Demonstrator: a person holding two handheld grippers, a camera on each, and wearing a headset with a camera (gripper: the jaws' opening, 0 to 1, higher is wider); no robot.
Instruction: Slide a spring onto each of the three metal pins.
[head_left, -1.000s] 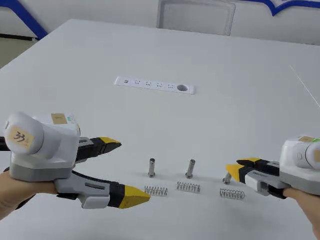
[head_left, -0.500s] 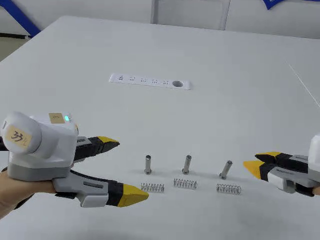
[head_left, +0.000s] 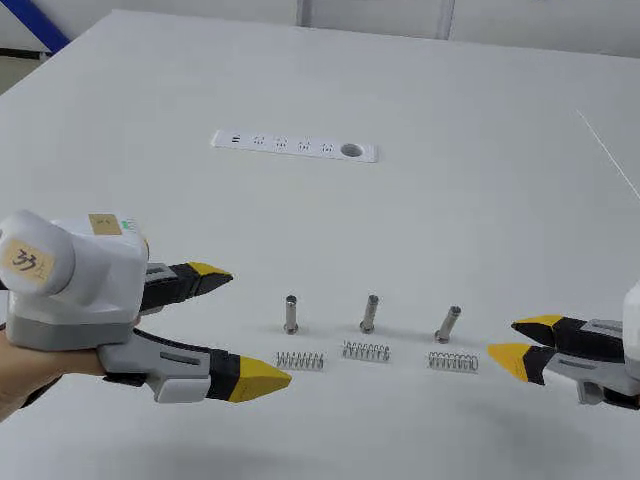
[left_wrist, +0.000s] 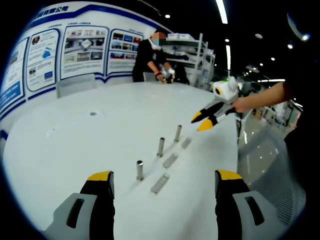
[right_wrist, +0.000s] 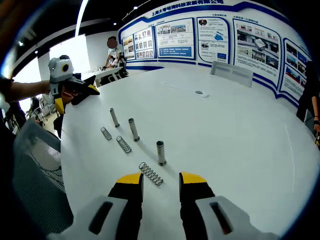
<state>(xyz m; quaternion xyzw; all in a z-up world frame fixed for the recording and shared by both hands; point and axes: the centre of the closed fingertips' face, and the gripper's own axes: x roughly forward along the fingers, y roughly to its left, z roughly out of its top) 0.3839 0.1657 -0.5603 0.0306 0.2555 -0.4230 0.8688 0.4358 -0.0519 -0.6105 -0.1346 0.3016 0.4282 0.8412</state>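
Three short metal pins stand upright in a row on the white table: left pin (head_left: 291, 313), middle pin (head_left: 369, 313), right pin (head_left: 447, 323). A small coil spring lies flat just in front of each: left spring (head_left: 300, 360), middle spring (head_left: 366, 351), right spring (head_left: 453, 362). My left gripper (head_left: 245, 325) hovers left of the row, jaws wide open and empty. My right gripper (head_left: 522, 338) hovers right of the row, jaws a little apart and empty. The left gripper view has the nearest pin (left_wrist: 140, 170) and spring (left_wrist: 160, 183) ahead; the right gripper view has its nearest pin (right_wrist: 160, 153) and spring (right_wrist: 150, 173).
A white power strip (head_left: 294, 146) lies farther back on the table (head_left: 480, 200). A person stands beyond the far end of the table (left_wrist: 152, 55). A mesh chair back (right_wrist: 35, 185) stands by the table's near edge.
My right gripper has pulled back to the right, away from the right pin, which now stands fully in sight. The left gripper has barely moved. The head camera has tilted.
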